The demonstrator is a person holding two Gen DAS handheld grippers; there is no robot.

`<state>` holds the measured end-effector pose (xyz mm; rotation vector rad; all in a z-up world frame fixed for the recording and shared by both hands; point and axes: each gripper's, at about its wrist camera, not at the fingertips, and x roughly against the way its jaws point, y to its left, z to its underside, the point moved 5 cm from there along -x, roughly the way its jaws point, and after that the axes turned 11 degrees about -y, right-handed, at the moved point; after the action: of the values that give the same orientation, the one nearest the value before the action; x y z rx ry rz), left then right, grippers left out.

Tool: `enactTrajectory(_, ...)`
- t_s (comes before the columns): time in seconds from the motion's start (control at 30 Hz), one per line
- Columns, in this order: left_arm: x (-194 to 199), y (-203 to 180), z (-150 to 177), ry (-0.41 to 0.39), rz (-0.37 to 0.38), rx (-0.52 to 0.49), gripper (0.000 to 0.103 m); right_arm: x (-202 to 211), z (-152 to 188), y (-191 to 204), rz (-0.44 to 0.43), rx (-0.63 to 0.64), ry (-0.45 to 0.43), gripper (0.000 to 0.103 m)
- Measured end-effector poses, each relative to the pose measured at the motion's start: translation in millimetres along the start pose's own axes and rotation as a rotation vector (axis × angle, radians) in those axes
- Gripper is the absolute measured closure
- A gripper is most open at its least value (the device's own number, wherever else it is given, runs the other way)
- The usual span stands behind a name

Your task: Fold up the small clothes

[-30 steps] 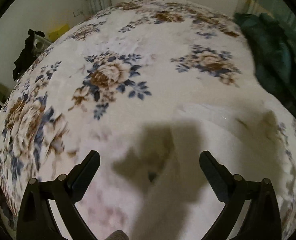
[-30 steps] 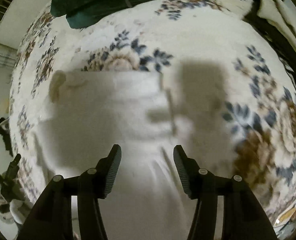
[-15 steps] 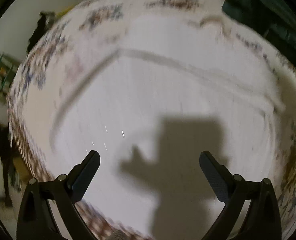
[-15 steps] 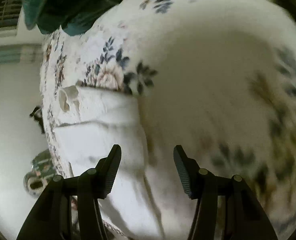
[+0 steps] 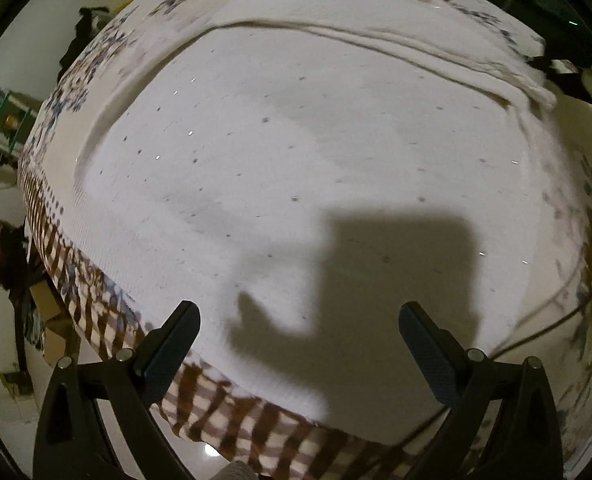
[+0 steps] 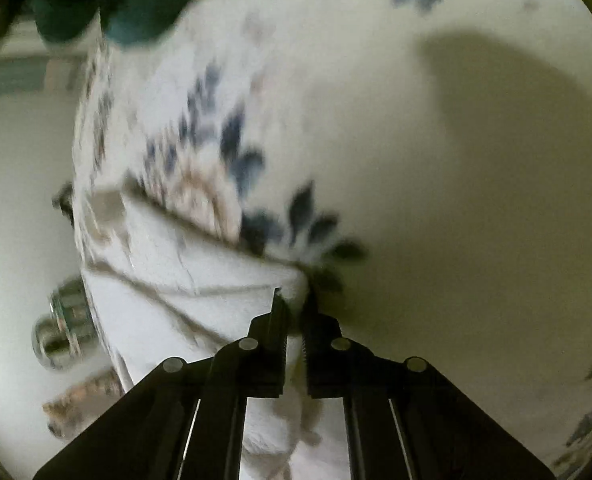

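Note:
A white knit garment (image 5: 296,152) with small specks lies spread flat on the floral bed cover and fills most of the left wrist view. My left gripper (image 5: 297,332) is open and empty just above the garment's near hem. In the right wrist view my right gripper (image 6: 294,300) is shut on the corner edge of the white garment (image 6: 200,280), whose cloth runs between the fingers. The view is blurred.
The floral bed cover (image 6: 415,160) lies under everything. A brown checked blanket edge (image 5: 96,304) hangs at the bed's near side. Dark green clothes (image 6: 108,4) sit at the far end. Floor clutter (image 5: 0,128) and a metal object (image 6: 62,328) lie left of the bed.
My right gripper has closed on the garment's corner; it was open before. My left gripper has swung over the garment and come nearer to it, still open.

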<state>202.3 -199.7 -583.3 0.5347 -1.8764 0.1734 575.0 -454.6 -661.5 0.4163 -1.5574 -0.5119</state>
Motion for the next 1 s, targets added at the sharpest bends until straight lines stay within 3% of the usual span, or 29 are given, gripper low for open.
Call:
enactTrajectory(0.07,8.9,-10.5,1.3,-0.008,0.029,-0.028,0.001,2.5,5.9,3.7,-0.002,-0.001,0.053,0.083)
enactTrajectory(0.13,20.6,-21.3,3.1,-0.026,0.057,-0.078,0.001,20.7,13.5,3.0,-0.003,0.003,0.082,0.056)
enactTrajectory(0.17,25.9,-28.1,5.4,-0.032,0.080,-0.099,0.001,38.0,19.6,-1.3,-0.004,0.002,0.080,0.051)
enactTrajectory(0.33,29.6,-71.2,37.2,0.017,0.203,-0.182,0.001,101.2,54.4,-37.3,0.024,-0.004,0.103,0.044)
enactTrajectory(0.47,1.5,-109.2,63.8,0.069,0.226,-0.240,0.003,115.9,61.4,-71.5,0.010,-0.033,0.088,0.041)
enactTrajectory(0.5,-5.7,-117.4,67.8,0.072,0.235,-0.251,0.009,112.5,56.4,-76.5,-0.016,-0.059,0.075,0.041)
enactTrajectory(0.57,-16.2,-131.0,71.8,0.059,0.213,-0.301,0.065,97.6,43.3,-75.6,-0.076,-0.070,0.056,0.041)
enactTrajectory(0.6,-19.1,-134.2,71.4,0.048,0.188,-0.329,0.073,89.2,38.5,-71.8,-0.093,-0.070,0.050,0.041)
enactTrajectory(0.63,-18.1,-136.0,69.6,0.031,0.189,-0.339,0.090,77.9,32.9,-67.5,-0.118,-0.078,0.051,0.041)
enactTrajectory(0.77,0.8,-122.9,55.0,-0.021,0.234,-0.278,0.096,23.7,15.1,-36.3,-0.197,-0.129,0.077,0.041)
enactTrajectory(0.8,8.6,-117.2,51.7,-0.037,0.243,-0.262,0.096,10.4,14.2,-28.9,-0.223,-0.147,0.107,0.051)
enactTrajectory(0.83,16.5,-111.0,49.1,-0.042,0.255,-0.243,0.096,-0.3,14.1,-22.3,-0.230,-0.165,0.130,0.080)
enactTrajectory(0.87,24.6,-104.5,46.7,-0.040,0.265,-0.224,0.097,-7.9,13.9,-16.7,-0.208,-0.178,0.135,0.091)
enactTrajectory(1.0,63.5,-78.8,31.6,-0.065,0.307,-0.145,0.097,7.5,12.5,25.1,-0.102,-0.049,0.089,0.095)
